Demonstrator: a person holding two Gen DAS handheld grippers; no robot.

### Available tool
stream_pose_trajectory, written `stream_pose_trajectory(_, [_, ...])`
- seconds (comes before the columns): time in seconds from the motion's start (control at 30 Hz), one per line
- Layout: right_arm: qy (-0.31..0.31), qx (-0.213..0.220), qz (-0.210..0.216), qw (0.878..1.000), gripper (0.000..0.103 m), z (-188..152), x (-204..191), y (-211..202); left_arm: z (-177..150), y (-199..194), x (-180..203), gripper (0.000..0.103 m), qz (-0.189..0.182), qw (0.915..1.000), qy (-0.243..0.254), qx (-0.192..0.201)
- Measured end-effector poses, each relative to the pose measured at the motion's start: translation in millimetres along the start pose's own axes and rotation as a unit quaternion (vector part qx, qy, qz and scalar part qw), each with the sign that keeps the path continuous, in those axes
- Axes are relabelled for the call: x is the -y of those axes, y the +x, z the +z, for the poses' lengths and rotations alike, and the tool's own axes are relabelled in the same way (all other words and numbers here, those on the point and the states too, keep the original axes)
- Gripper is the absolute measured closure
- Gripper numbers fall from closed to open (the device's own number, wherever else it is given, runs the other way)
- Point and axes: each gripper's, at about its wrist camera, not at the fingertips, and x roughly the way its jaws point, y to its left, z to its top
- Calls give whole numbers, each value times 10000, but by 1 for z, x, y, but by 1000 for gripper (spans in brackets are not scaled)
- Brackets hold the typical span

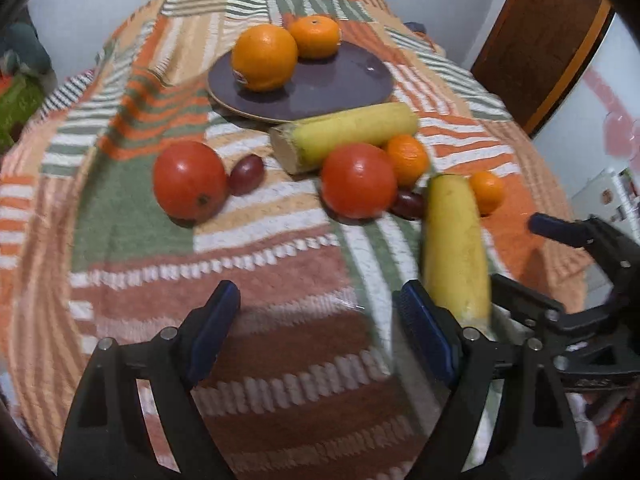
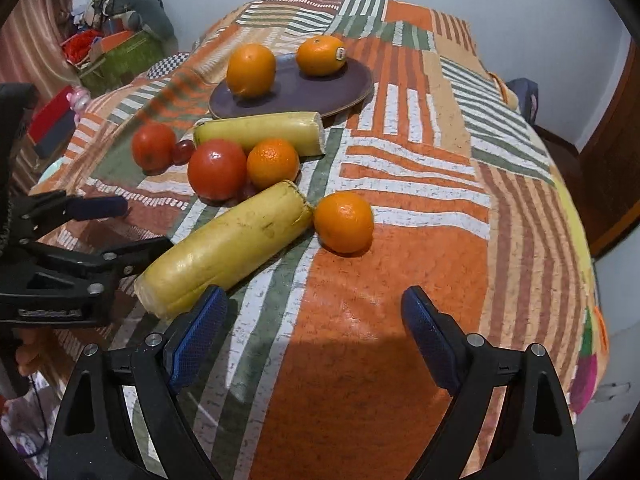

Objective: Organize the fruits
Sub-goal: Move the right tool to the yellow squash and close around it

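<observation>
A dark purple plate [image 1: 336, 88] [image 2: 304, 92] holds two oranges [image 1: 264, 58] [image 1: 315, 37]. On the striped cloth lie two yellow bananas [image 1: 344, 132] [image 1: 454, 248], two red tomatoes [image 1: 190, 180] [image 1: 358, 180], two small oranges [image 1: 407, 159] [image 1: 486, 192] and two dark grapes [image 1: 246, 174] [image 1: 408, 205]. My left gripper [image 1: 318, 320] is open and empty, just left of the near banana [image 2: 228, 248]. My right gripper [image 2: 314, 320] is open and empty, in front of the small orange [image 2: 343, 222]. Each gripper shows at the edge of the other's view.
The patterned tablecloth [image 2: 400, 184] covers the round table, dropping off at the edges. A wooden door [image 1: 540, 40] stands at the back right. Cluttered boxes and bags [image 2: 116, 44] sit beyond the table's far left side.
</observation>
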Motion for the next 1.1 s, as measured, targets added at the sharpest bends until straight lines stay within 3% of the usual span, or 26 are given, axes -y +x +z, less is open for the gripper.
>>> stream_pose_trajectory(0.33, [336,280,266,9987,15,0,10,-28,-13,0,25,19,-204,9997,102,72])
stream_pose_trajectory(0.43, [372,238,397,9982,15,7,3,-23,-21,1,38,19,-25,9986,506,122])
stream_pose_trajectory(0.5, [339,185,439,9983,21,11,-2,-16,-24,0,42,19,31,9973,712,188])
stream_pose_trajectory(0.57, [344,29,498,9982,35,14,-7,-5,-25,-2,37,19,-28,9978,642,176])
stream_pose_trajectory(0.67, [456,-146,722,9962,37,16,-10,9,-26,-9,20,19,114,9986,456,222])
stream_pose_trajectory(1.1, [307,-310,783,9960,54,22,-18,23,-8,-29,-56,19,756,9957,-193,509])
